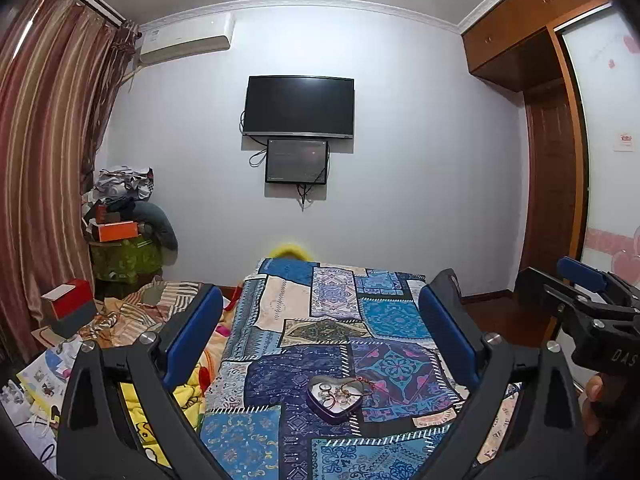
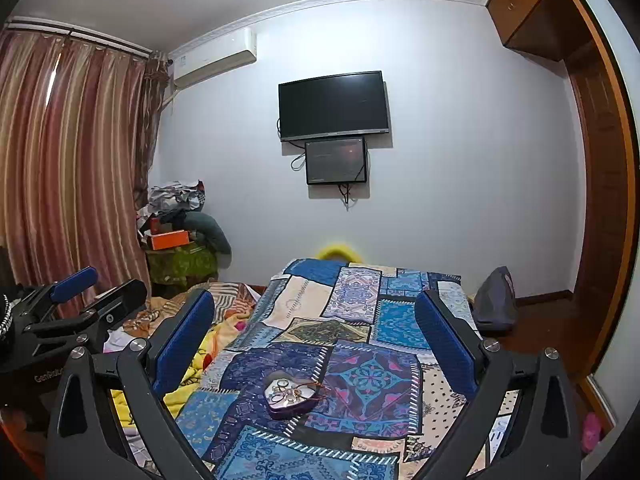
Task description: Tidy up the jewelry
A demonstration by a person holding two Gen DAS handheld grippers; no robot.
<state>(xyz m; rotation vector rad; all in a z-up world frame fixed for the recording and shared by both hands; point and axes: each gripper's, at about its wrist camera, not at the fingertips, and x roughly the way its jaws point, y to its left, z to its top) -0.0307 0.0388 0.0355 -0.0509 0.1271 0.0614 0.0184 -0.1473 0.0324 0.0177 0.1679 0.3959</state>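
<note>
A heart-shaped tin [image 1: 335, 399] sits on the patchwork blanket [image 1: 320, 320] covering the bed, near the foot of it and between the two pairs of blue pads. Its lobes face the far wall and its tip points back toward whoever holds the tools, so its axis runs roughly along the bed's length; from the right wrist the tin [image 2: 291, 397] looks turned a little, tip toward the near left. Inside lies a tangle of rings [image 1: 326, 391] and small metal pieces, too small to sort out one by one. A red cord [image 1: 366, 381] trails over the tin's right rim onto the blanket.

The left gripper [image 1: 321, 344] hangs above the bed with its jaws spread wide, nothing between them and touching nothing; the tin lies low in the gap. The right gripper [image 2: 313, 342] is likewise splayed full apart and empty, well clear of the blanket. Each tool shows at the edge of the other's view, side by side.

On the far wall hang a dark TV [image 1: 299, 106] and a smaller screen [image 1: 297, 161] just under it. Striped curtains [image 1: 44, 160] fall at the left, a wooden wardrobe [image 1: 532, 36] stands at the right.
</note>
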